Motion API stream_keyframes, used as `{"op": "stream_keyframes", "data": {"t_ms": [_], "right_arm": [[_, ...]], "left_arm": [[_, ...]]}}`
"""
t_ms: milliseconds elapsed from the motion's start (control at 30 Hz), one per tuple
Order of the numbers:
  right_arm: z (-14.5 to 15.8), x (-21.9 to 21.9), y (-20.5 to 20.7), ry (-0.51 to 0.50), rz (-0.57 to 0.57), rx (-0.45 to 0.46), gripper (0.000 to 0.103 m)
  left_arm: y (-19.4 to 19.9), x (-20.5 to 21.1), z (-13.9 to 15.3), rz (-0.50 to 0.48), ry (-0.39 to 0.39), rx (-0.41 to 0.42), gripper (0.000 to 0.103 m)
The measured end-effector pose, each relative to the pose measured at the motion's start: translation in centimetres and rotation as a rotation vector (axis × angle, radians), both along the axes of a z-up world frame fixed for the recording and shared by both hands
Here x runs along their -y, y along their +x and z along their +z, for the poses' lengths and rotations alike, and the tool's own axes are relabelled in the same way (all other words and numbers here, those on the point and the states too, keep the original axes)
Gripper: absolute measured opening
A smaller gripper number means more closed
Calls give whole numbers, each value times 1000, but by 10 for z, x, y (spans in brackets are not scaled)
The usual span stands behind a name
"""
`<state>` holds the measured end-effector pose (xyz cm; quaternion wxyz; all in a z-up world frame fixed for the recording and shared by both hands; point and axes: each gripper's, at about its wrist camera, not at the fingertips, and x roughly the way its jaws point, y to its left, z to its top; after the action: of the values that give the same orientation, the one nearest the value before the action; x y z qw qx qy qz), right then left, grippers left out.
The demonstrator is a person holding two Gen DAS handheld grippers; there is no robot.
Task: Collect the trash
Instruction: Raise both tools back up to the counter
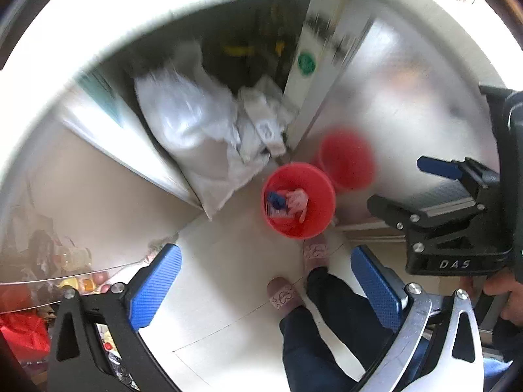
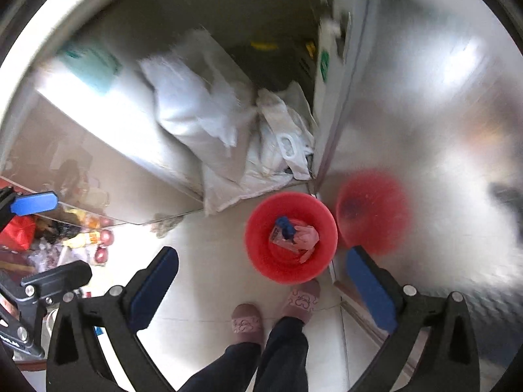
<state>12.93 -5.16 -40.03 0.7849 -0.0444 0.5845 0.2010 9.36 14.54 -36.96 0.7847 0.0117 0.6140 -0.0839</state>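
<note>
A red bin (image 1: 327, 192) (image 2: 258, 228) stands on the pale tiled floor against a steel door. Inside it lies trash (image 1: 287, 204) (image 2: 295, 235): a blue piece and pink wrappers. My left gripper (image 1: 264, 281) hangs high above the floor to the bin's near left, open, with nothing between its blue pads (image 1: 157, 281). My right gripper (image 2: 261, 287) is also open and empty, above the floor just short of the bin. Each gripper shows in the other's view: the right gripper (image 1: 412, 186) at the right edge, the left gripper (image 2: 45, 240) at the left edge.
White sacks (image 1: 196, 124) (image 2: 202, 111) lean in the corner behind the bin. The steel door (image 1: 408, 98) (image 2: 425, 114) mirrors the bin. A person's slippered feet (image 1: 284, 294) (image 2: 245, 320) stand before the bin. A glass tabletop (image 1: 65, 274) with clutter and a red bag (image 1: 23, 330) lies left.
</note>
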Motion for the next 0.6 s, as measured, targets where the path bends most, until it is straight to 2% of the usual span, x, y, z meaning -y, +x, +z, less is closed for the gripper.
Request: {"op": "stream_keyframes", "data": {"t_ms": [100, 200, 300, 433, 600], "right_arm": [[57, 0, -10, 22, -1, 38, 102], [107, 4, -15, 39, -7, 41, 102], [158, 10, -20, 28, -6, 119, 102], [212, 24, -24, 38, -40, 201, 102], [252, 42, -23, 40, -76, 251, 102]], "left_arm": [[-10, -1, 58, 13, 4, 50, 103], [-15, -3, 115, 24, -38, 103, 103], [-15, 0, 161, 9, -15, 180, 103], [-9, 8, 204, 10, -30, 251, 103], [7, 32, 239, -87, -42, 308, 103]]}}
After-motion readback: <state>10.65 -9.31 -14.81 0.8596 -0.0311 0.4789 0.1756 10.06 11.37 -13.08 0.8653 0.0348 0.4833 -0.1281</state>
